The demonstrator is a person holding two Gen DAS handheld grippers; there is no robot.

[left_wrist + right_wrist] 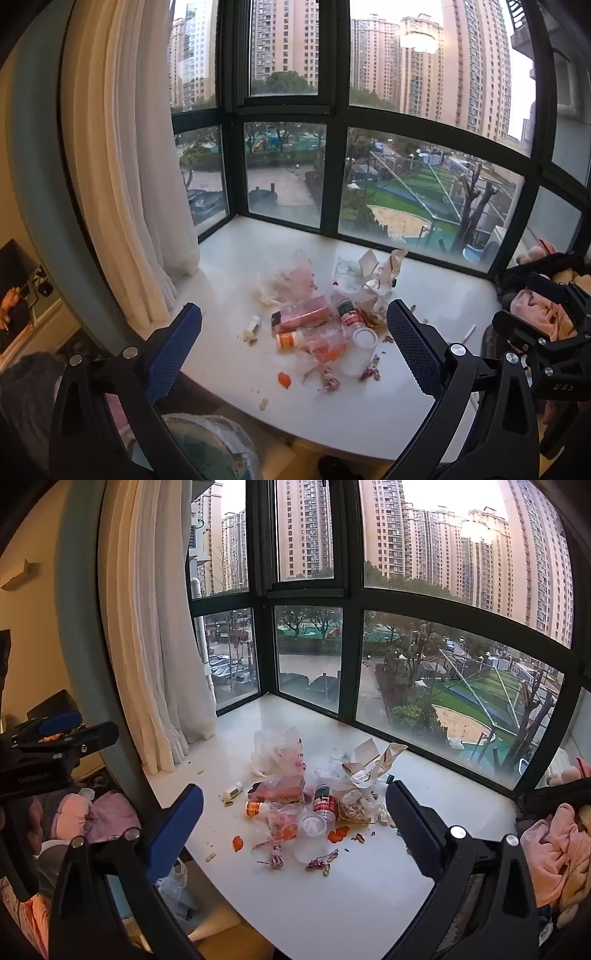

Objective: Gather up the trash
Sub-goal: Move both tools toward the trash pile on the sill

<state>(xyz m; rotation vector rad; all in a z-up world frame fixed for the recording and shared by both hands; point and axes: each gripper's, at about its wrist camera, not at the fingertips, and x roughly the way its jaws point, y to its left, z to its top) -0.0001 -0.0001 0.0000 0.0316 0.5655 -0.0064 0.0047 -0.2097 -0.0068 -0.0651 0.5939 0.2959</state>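
**Little that reads**

The black body of the other tongs [554,376], seen at the left view's right edge, bears faint pale letters — seemingly "UAS". Labels on the red-and-green bottle [325,803] and torn wrapper [364,775] stay illegible.

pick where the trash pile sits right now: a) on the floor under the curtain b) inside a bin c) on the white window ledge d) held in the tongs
c, the bottles, the plastic bags and scraps lie in a heap on the white window ledge in front of the glass, and both sets of tongs hover open and empty short of it.
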